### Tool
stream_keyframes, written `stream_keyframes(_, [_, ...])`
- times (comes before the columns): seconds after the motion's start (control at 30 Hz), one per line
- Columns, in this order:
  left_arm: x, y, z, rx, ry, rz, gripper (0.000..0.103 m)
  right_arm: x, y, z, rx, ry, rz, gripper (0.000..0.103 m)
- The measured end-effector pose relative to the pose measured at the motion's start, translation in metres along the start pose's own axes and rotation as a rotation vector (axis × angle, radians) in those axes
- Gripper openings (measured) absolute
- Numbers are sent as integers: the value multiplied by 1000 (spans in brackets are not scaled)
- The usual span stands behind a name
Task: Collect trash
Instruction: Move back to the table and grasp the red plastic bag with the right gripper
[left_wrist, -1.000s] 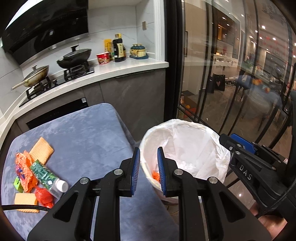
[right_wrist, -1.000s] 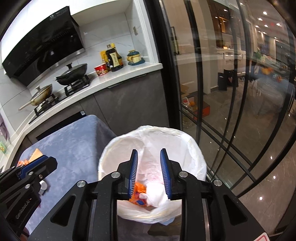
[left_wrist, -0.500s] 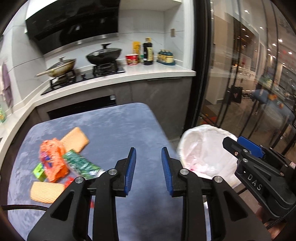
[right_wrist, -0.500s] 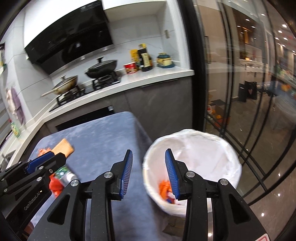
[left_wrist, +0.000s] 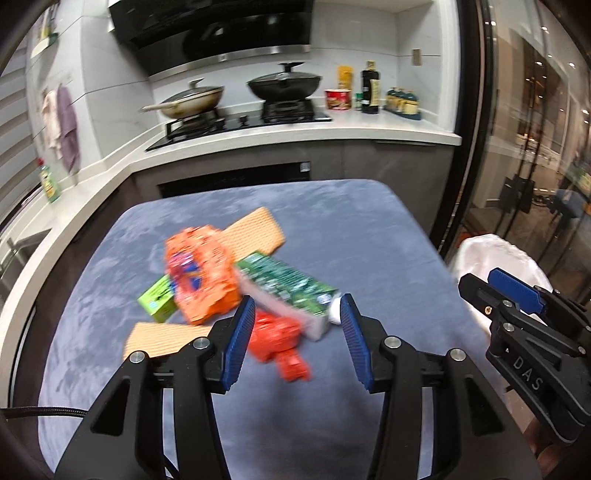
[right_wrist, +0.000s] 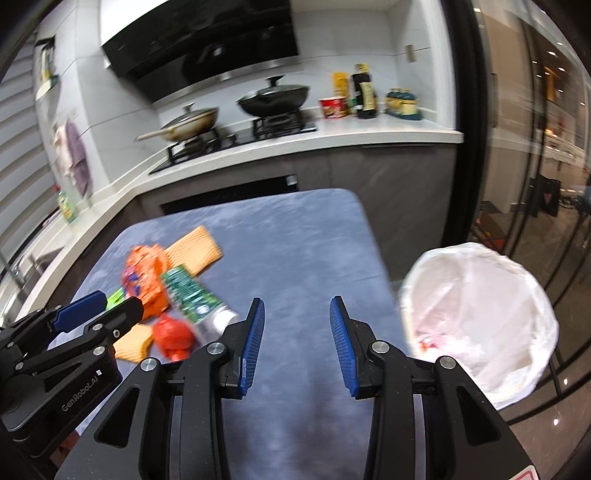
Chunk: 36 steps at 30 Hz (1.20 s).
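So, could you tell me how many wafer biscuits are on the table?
2: one wafer behind the orange wrapper, one wafer in front, partly covered. Others could be hidden.

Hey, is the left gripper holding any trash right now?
No, the left gripper is open over the table, and the red wrapper seen between its fingers lies loose on the cloth.

2 lidded pans (left_wrist: 283, 83) on the stove (left_wrist: 243, 120).
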<state>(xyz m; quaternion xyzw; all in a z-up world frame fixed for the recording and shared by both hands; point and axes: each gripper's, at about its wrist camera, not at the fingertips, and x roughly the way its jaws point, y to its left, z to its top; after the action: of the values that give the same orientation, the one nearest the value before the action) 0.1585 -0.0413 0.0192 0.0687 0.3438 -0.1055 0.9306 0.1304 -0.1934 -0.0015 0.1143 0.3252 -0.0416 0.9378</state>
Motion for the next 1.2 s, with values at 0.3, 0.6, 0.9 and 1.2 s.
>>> stream_keyframes(0.3, [13,70,-19,-90,64,79,47,26,58,-12,-72,58,75,50])
stream_keyframes(0.6, [31,122,-39,-165,126,136,55,65,105,-36,-122,151,119,52])
stream_keyframes(0.9, [49,143,-56,-211,169,130,56,99,125,-46,-145,198,118,54])
stream_keyframes(1.2, [58,150,-52,-240,153,117,77,125,130,-47,-141,220,118,45])
